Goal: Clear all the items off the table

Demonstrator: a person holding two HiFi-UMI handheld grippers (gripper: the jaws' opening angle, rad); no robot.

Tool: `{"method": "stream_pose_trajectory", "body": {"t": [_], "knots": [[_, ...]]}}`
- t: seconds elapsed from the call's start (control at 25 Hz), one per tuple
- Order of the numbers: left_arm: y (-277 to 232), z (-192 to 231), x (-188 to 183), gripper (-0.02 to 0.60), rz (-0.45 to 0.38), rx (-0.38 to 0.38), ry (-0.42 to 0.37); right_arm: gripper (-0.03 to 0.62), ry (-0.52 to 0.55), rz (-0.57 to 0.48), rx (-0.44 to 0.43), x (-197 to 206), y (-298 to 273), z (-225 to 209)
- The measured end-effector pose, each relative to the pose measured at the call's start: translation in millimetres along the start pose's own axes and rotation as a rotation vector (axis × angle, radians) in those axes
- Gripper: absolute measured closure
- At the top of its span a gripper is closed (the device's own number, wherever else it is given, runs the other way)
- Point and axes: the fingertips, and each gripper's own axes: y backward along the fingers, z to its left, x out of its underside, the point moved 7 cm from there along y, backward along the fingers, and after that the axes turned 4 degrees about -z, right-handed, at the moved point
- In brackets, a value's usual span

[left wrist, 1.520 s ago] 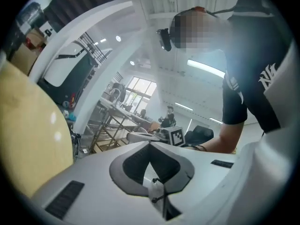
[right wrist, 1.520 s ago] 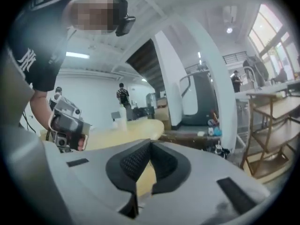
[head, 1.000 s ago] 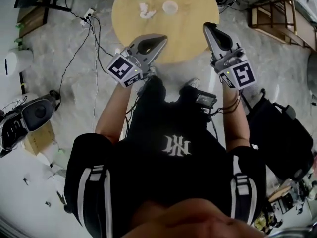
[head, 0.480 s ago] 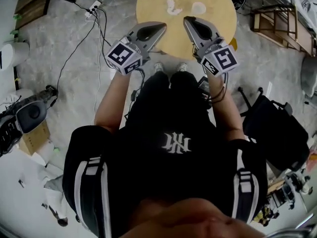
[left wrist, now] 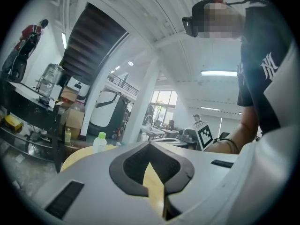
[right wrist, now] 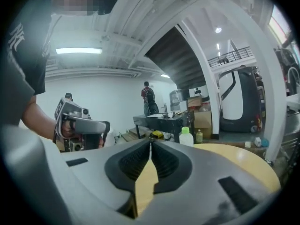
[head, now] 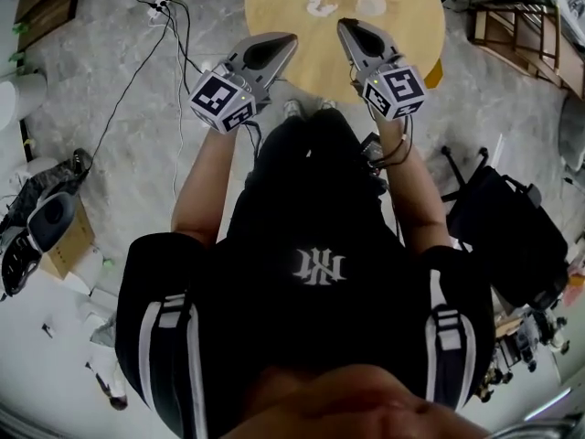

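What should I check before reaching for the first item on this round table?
1. Nothing in the left hand-held gripper: ok, jaws together and empty.
2. Nothing in the right hand-held gripper: ok, jaws together and empty.
3. Jaws apart for a grasp: not ok, both are shut.
4. The table cleared: not ok; the bottle, crumpled white piece and small white round item are on it.
5. Both grippers at the table's near edge: ok.
6. The bottle's green cap tight: cannot tell.
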Motion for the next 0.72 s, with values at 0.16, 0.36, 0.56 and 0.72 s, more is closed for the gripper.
{"method": "stream_pose_trajectory", "body": {"t": [0.16,0.36,0.56,0.72], "knots": [[-13.4,9.4,12.8,0.569,0.024,0.015,0.015,0.414,-0.008,0.061,-0.023,31.0,-34.2,-19.5],[-12.4,26.7,23.9,0.569,0.047,0.016,0.035,0.253,-0.004,0.195,-0.001,90.8,-98.8,-28.4],[-7.9,35.1,41.5,0.569,0.059,0.009,0.076,0.252,0.062,0.357,0.124,143.4,-133.1,-50.6],[-3.9,38.9,54.0,0.569,0.073,0.015,0.097,0.261,0.064,0.463,0.169,164.4,-141.2,-67.4]]}}
